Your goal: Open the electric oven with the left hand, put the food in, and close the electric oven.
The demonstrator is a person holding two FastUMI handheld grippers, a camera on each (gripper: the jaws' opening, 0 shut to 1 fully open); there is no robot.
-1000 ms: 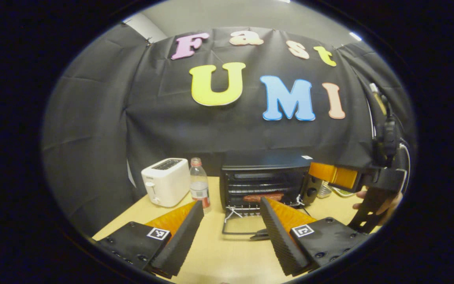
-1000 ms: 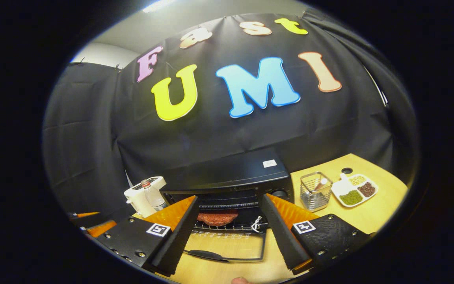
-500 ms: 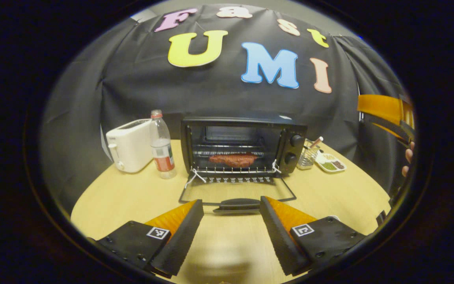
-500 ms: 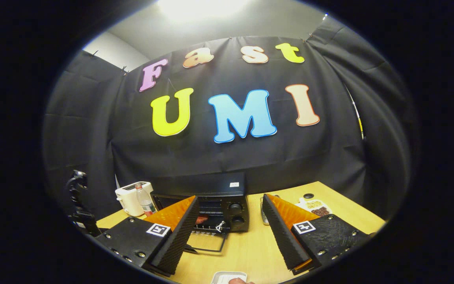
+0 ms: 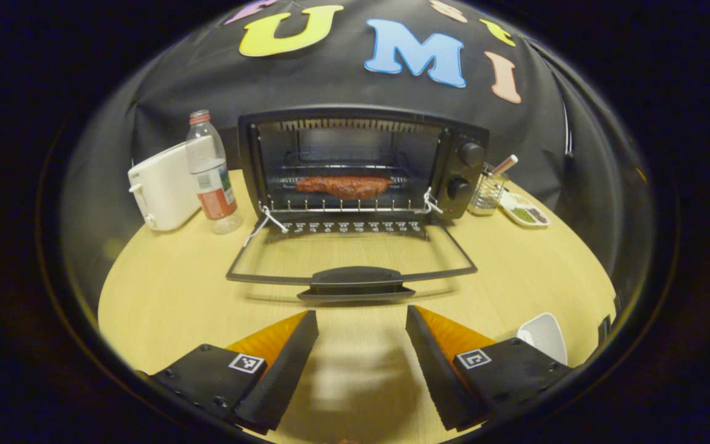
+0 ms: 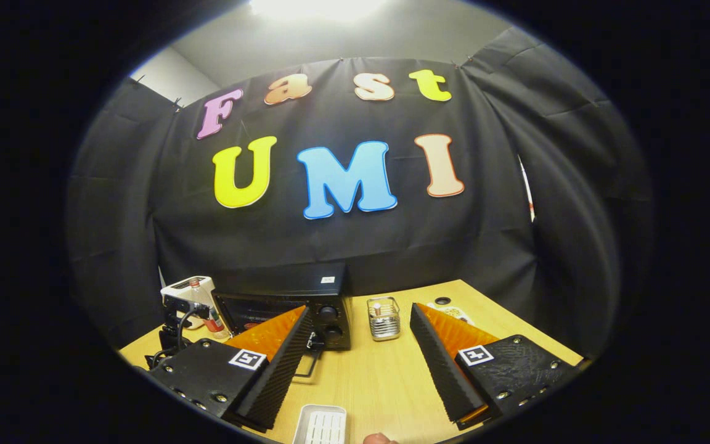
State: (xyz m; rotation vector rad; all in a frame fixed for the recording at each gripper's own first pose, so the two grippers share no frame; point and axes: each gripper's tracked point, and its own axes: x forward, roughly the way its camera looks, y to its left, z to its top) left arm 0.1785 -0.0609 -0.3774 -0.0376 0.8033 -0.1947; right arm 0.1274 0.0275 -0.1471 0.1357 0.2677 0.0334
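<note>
Your left claw (image 5: 361, 345) is spread and empty, low in the frame, facing the oven door (image 5: 352, 262), which lies flat on the counter (image 5: 164, 296). Its handle (image 5: 356, 282) looks rigid; pinch its middle. The food (image 5: 344, 185) sits inside, centre. The hinge probably swings lightly.

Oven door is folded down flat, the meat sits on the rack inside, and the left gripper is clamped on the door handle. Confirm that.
One thing is off: the left gripper is not on the door handle; it is open, short of it. The left gripper view shows this. The oven door is down flat and the meat lies on the rack.
</note>
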